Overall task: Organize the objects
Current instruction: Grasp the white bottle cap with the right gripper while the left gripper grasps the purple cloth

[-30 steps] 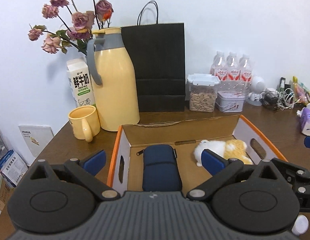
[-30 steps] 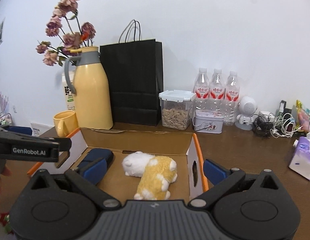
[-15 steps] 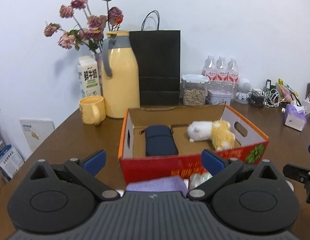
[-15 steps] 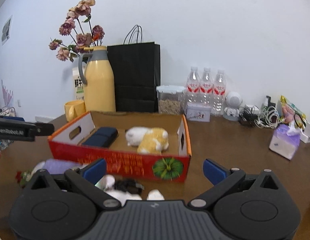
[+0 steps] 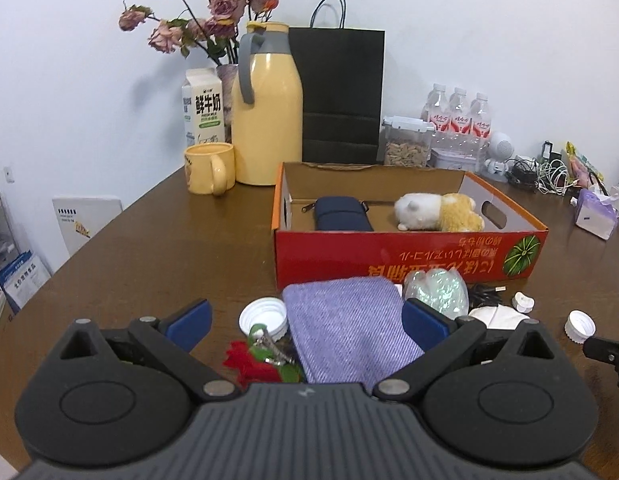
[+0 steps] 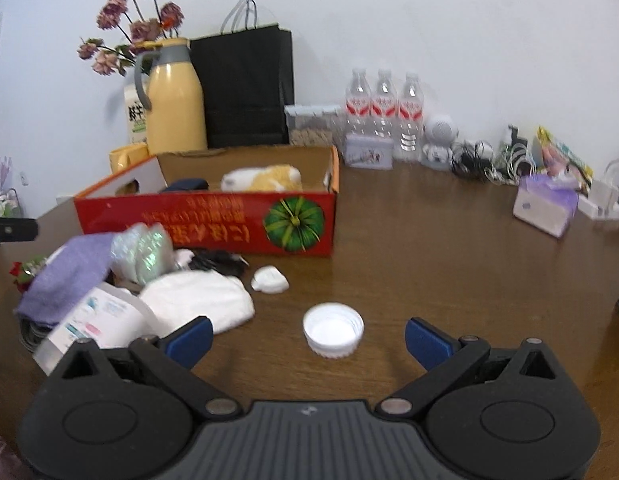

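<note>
A red cardboard box [image 5: 409, 258] [image 6: 205, 226] holds a navy pouch [image 5: 341, 214] and a white-and-yellow plush toy [image 5: 437, 212]. In front of it lie a purple cloth [image 5: 349, 328], a crumpled clear wrapper [image 5: 437, 290], a red flower piece [image 5: 249, 364], white cloths [image 6: 197, 300] and white caps. My left gripper [image 5: 305, 322] is open over the purple cloth, holding nothing. My right gripper [image 6: 307, 334] is open and empty, with a white cap [image 6: 333, 330] on the table between its fingers.
A yellow jug [image 5: 267, 120], yellow mug [image 5: 207, 168], milk carton [image 5: 203, 108], black paper bag [image 5: 341, 96], snack jar [image 5: 407, 142] and water bottles [image 5: 457, 116] line the back wall. A tissue pack [image 6: 545, 204] and cables [image 6: 481, 160] sit at right.
Both grippers have pulled back from over the box toward the table's near side. The loose items in front of the box have come into view. Both stay open.
</note>
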